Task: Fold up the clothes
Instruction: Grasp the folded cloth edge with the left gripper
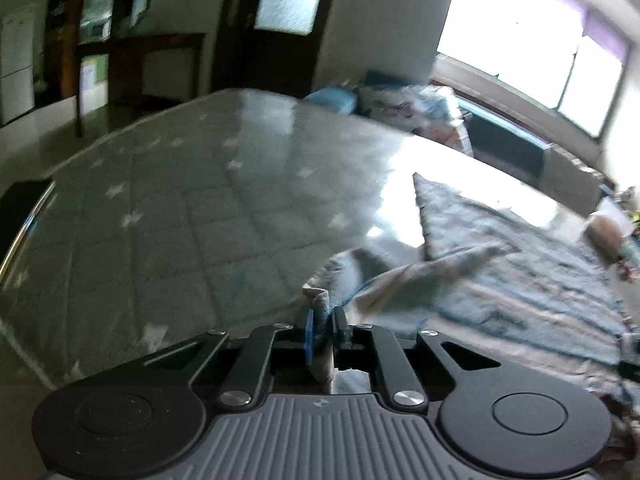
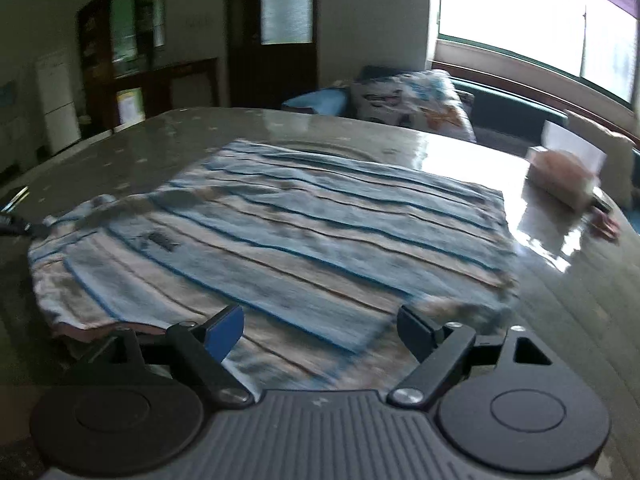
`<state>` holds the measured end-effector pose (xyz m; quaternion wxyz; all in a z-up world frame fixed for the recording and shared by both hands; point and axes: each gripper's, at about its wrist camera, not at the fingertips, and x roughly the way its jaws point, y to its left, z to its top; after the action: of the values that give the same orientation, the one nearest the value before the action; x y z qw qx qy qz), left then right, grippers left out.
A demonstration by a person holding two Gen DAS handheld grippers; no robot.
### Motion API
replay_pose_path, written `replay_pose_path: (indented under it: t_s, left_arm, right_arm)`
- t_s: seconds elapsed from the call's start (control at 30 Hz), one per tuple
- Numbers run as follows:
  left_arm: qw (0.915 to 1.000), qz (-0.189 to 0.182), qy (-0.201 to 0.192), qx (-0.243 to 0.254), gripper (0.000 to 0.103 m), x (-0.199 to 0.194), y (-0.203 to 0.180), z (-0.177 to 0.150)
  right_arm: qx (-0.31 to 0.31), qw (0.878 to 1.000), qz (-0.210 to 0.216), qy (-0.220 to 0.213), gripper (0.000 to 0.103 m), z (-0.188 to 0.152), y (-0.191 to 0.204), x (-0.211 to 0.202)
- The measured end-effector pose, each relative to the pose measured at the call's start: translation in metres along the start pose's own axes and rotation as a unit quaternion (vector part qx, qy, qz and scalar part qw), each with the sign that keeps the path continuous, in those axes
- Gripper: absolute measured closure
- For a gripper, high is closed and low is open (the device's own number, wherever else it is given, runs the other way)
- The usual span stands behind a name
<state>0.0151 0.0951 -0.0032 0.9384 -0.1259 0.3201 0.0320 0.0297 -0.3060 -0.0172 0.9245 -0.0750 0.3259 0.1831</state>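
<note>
A blue, white and tan striped shirt point(image 2: 280, 232) lies spread on the glossy star-print table point(image 2: 580, 300). In the left wrist view the same shirt point(image 1: 500, 280) reaches away to the right, its near left corner bunched up. My left gripper point(image 1: 324, 320) is shut on that bunched corner, with cloth pinched between the pads. My right gripper point(image 2: 320, 328) hovers open over the shirt's near hem, jaws wide apart and no cloth between them. At the left edge of the right wrist view a dark tip of the left gripper point(image 2: 16, 224) meets the shirt's corner.
A tissue box point(image 2: 564, 172) stands on the table at the far right. Behind the table are a patterned pillow point(image 2: 416, 100) on a blue sofa, a bright window and dark wooden cabinets. A dark object point(image 1: 24, 212) sits at the table's left edge.
</note>
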Motion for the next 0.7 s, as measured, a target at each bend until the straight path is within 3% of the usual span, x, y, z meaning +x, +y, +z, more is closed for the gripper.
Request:
replay_pose_path:
  t_s: [0.2,0.43,0.7]
  left_arm:
    - [0.9947,-0.09,-0.029,0.041,0.094,-0.02,-0.029,0.009]
    - [0.9718,-0.21,-0.015,0.106,0.094,-0.028,-0.069,-0.004]
    - [0.9583,-0.246,0.066,0.13,0.089,0.0,-0.086,-0.028]
  right_arm:
    - [-0.042,0.998,0.047,-0.001,0.017,0.012,0.039,0.015]
    - [-0.087,0.99,0.111,0.016,0.017,0.009,0.085,0.029]
    - [-0.082,0.989,0.117,0.033,0.017,-0.006,0.081,0.017]
